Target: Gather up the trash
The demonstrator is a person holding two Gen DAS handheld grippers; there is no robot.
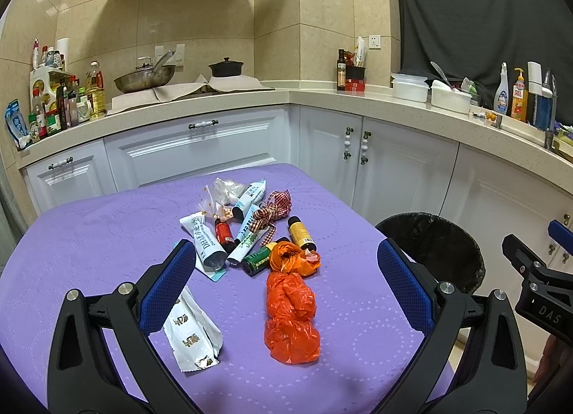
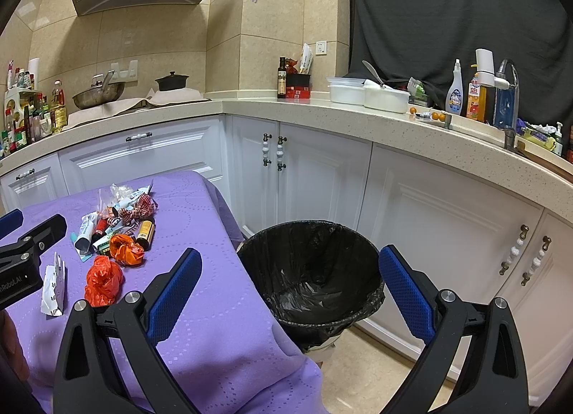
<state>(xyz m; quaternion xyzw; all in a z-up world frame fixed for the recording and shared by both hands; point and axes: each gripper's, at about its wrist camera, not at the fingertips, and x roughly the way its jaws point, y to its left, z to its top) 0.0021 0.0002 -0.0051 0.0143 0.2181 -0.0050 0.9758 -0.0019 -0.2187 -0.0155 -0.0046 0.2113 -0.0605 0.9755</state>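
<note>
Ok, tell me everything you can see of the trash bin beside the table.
The trash bin is round, wider at the rim than lower down, and lined with a glossy, crinkled black plastic bag folded over the rim. It stands upright on the tiled floor, right beside the edge of the purple tablecloth and in front of the white cabinets. No trash shows inside. Neither gripper touches it; the open right gripper is aimed toward it.

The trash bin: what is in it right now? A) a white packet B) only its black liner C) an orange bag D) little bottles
B: the right wrist view looks down into the trash bin and shows only the black liner; the orange bag, bottles and white packet lie on the purple table.
</note>
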